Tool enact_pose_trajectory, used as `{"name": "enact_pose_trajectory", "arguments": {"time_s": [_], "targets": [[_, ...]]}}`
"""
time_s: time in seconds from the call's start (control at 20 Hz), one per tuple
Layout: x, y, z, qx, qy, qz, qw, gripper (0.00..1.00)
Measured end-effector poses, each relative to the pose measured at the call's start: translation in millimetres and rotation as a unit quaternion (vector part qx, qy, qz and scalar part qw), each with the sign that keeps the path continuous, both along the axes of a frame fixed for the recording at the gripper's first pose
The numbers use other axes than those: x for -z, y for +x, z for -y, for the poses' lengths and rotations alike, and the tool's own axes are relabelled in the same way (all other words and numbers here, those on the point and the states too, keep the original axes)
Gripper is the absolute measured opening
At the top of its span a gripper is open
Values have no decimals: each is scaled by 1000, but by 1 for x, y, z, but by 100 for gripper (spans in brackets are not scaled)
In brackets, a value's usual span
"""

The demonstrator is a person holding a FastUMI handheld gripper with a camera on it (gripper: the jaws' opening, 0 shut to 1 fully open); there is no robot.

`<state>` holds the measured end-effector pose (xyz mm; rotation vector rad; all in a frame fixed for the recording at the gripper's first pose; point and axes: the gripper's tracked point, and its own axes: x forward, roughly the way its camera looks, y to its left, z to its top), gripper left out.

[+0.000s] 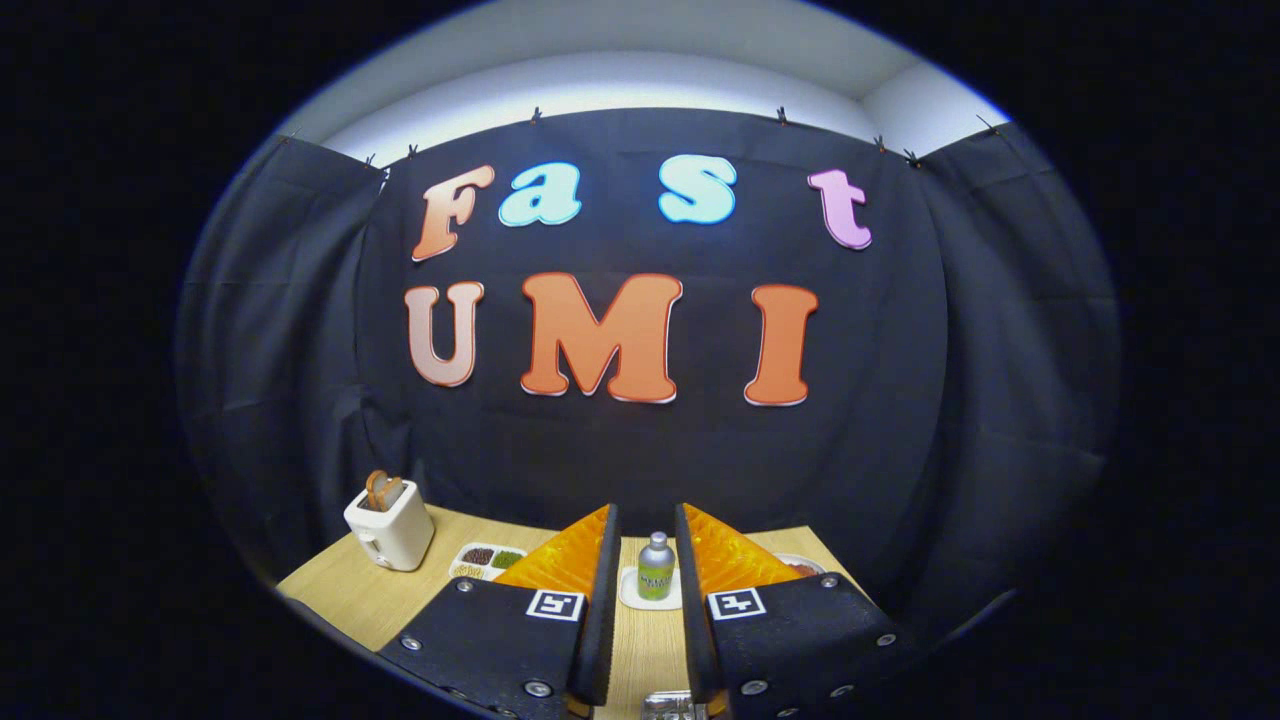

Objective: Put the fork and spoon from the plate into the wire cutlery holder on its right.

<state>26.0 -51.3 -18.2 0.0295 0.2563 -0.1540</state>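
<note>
Fingers [645, 560] narrowly apart, holding nothing; beyond them one bottle [656, 567], one toaster [391, 522].

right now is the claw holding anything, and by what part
Nothing is held: the claw is open, its fingers apart over bare table, a small bottle beyond them.

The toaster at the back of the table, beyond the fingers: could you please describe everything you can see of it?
The small cream-white boxy toaster looks like glossy plastic or enamelled metal with rounded corners. It stands upright on the light wooden table, near the black cloth wall. Two browned bread slices stick up from its top slots, leaning slightly. A small knob or lever shows low on its near face. It stands beside a white sectioned tray, apart from it. The open gripper is nowhere near it; nothing grips it.
</note>
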Motion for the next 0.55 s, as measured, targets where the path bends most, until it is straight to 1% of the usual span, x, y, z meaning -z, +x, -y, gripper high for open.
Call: {"name": "enact_pose_trajectory", "arguments": {"time_s": [0.05,0.1,0.15,0.2,0.3,0.45,0.55], "targets": [[-8,1,-2,2,2,14,1000,31],[-16,2,-5,2,5,25,1000,34],[-21,2,-6,1,6,34,999,38],[-27,4,-5,3,3,44,999,47],[-38,5,-4,6,-6,60,998,55],[-57,9,-12,0,-8,87,996,60],[-66,9,-13,-1,-12,98,995,70]]}}
